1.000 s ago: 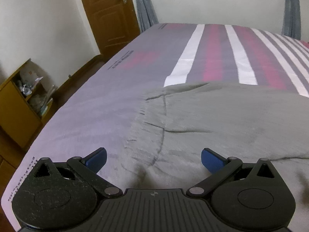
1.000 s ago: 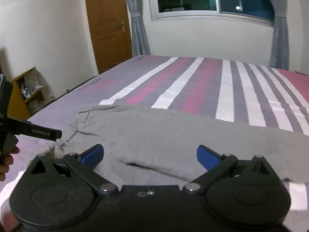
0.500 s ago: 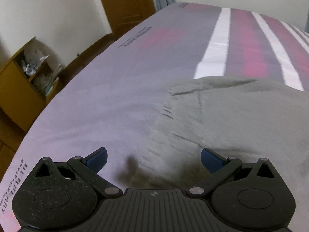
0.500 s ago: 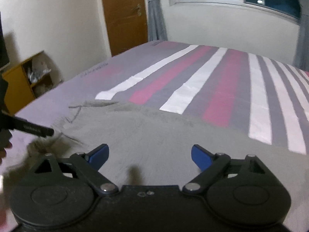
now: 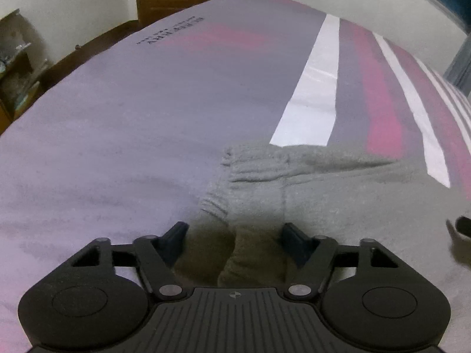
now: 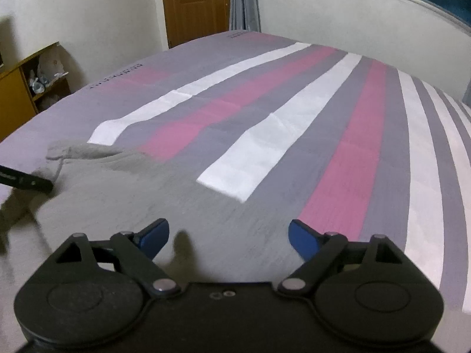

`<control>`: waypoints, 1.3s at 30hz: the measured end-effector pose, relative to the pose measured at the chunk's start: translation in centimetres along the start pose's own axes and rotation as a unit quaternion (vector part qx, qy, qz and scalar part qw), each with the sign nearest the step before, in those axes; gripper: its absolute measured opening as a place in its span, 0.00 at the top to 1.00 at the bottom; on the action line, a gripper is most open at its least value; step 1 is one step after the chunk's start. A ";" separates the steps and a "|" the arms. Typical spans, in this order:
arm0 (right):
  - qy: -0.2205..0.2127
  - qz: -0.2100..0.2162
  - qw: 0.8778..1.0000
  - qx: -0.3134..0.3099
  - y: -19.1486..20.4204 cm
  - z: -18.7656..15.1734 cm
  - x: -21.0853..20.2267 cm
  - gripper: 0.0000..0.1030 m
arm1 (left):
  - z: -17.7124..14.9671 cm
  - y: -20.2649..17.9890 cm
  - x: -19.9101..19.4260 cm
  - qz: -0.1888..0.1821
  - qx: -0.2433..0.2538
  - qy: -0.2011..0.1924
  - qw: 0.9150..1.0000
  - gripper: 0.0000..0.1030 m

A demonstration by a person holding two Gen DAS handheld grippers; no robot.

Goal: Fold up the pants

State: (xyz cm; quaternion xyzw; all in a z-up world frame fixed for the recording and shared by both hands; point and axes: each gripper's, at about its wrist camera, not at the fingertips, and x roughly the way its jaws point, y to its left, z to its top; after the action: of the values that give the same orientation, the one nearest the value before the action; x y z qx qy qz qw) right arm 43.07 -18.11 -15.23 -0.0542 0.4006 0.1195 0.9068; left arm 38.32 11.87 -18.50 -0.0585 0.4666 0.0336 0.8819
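Grey pants [image 5: 338, 194] lie flat on the striped bed sheet [image 5: 132, 123]. Their bunched left edge reaches between the fingers of my left gripper [image 5: 234, 232]. Its jaws are closing, low over the cloth, and a raised fold sits between them. I cannot see the pads pressing it. In the right wrist view the pants [image 6: 141, 203] spread under my right gripper [image 6: 228, 231]. Its jaws are closing slightly but stand wide, with only flat fabric below. Part of the left gripper [image 6: 28, 181] shows at that view's left edge, by the crumpled corner.
The bed sheet [image 6: 347, 153] with pink, white and grey stripes runs far beyond the pants. A wooden door [image 6: 194, 8] and grey curtain [image 6: 244, 0] stand at the back. An open yellow shelf [image 6: 35, 85] is off the bed's left side.
Both grippers have come down closer to the pants. The left jaws have narrowed around the bunched edge. The right jaws have narrowed a little.
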 end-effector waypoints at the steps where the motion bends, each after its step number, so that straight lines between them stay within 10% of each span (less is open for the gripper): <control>1: 0.000 -0.002 1.000 -0.003 -0.3 0.2 0.3 0.14 | -0.1 -0.3 0.1 0.001 0.006 -0.002 1.000 0.32; 6: 0.041 0.019 0.998 -0.038 -0.6 0.4 2.3 0.30 | -0.5 -0.7 -0.5 -0.002 0.019 -0.007 1.000 0.45; 8: 0.042 0.046 0.997 -0.044 -0.4 0.5 2.1 0.73 | -0.4 -1.0 -0.7 0.003 0.021 -0.008 1.000 0.48; 11: 0.039 0.050 0.997 -0.050 -0.1 0.4 1.3 0.91 | -0.2 -0.6 -1.1 0.014 0.027 -0.017 0.999 0.54; 25: -0.054 0.098 0.982 -0.151 10.5 -9.1 -18.2 0.94 | -5.1 2.2 -12.3 0.003 0.022 -0.057 0.998 0.67; 34: 0.008 0.073 0.996 -0.043 12.5 -16.2 -16.7 0.79 | -13.0 5.3 -14.4 0.028 0.030 0.011 0.999 0.67; 37: -0.005 0.077 0.997 0.003 11.8 -15.6 -18.0 0.75 | -14.1 6.8 -15.6 0.022 0.019 0.011 1.000 0.47; 39: -0.010 0.076 0.996 0.041 11.0 -15.7 -18.8 0.68 | -14.7 8.2 -16.8 0.030 -0.004 0.017 0.999 0.10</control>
State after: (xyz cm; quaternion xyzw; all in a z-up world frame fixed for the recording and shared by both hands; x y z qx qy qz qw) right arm 16.73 -13.78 -11.93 0.0147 0.3991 0.1719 0.9005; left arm 15.85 17.91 -13.39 -0.0481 0.4828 0.0611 0.8723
